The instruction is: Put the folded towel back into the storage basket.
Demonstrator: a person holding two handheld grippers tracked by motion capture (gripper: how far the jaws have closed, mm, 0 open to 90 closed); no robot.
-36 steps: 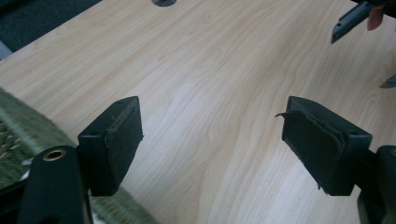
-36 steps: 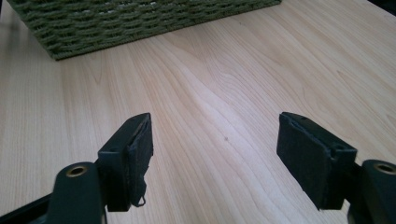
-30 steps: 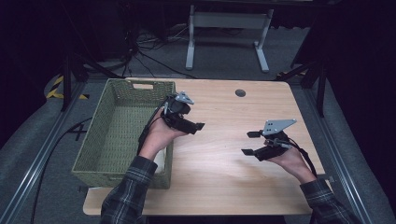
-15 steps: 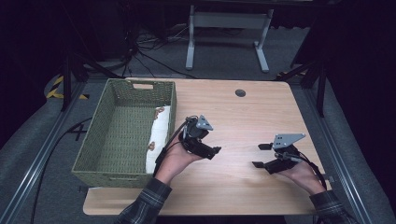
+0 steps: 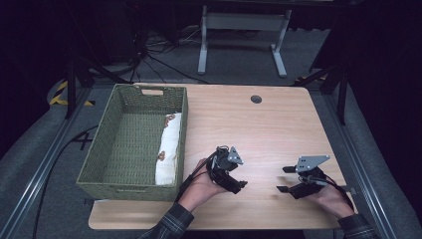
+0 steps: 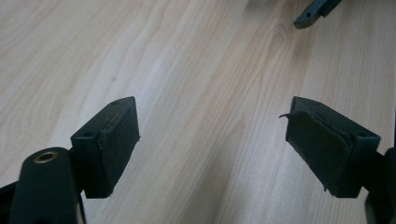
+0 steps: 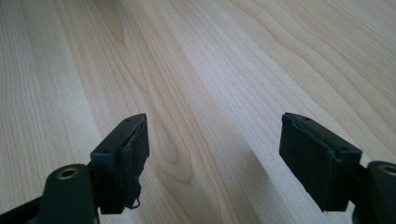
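Left tongs (image 5: 238,185) wide, empty, low over bare worktop (image 5: 259,129). Right tongs (image 5: 285,179) wide, empty, near front edge.

White cloth (image 5: 167,149) lay inside green basket (image 5: 99,164), against right wall, well apart from both.

Risk: pads may scrape worktop; frayed pad edges may snag cloth.

Count: one basket, one cloth, two tongs.

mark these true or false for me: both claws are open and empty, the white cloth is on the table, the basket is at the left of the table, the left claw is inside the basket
1. Both claws, left claw and right claw, are open and empty: true.
2. The white cloth lies on the table: false, it lies inside the basket, along its right wall.
3. The basket stands at the table's left: true.
4. The left claw is inside the basket: false, it is over bare wood.
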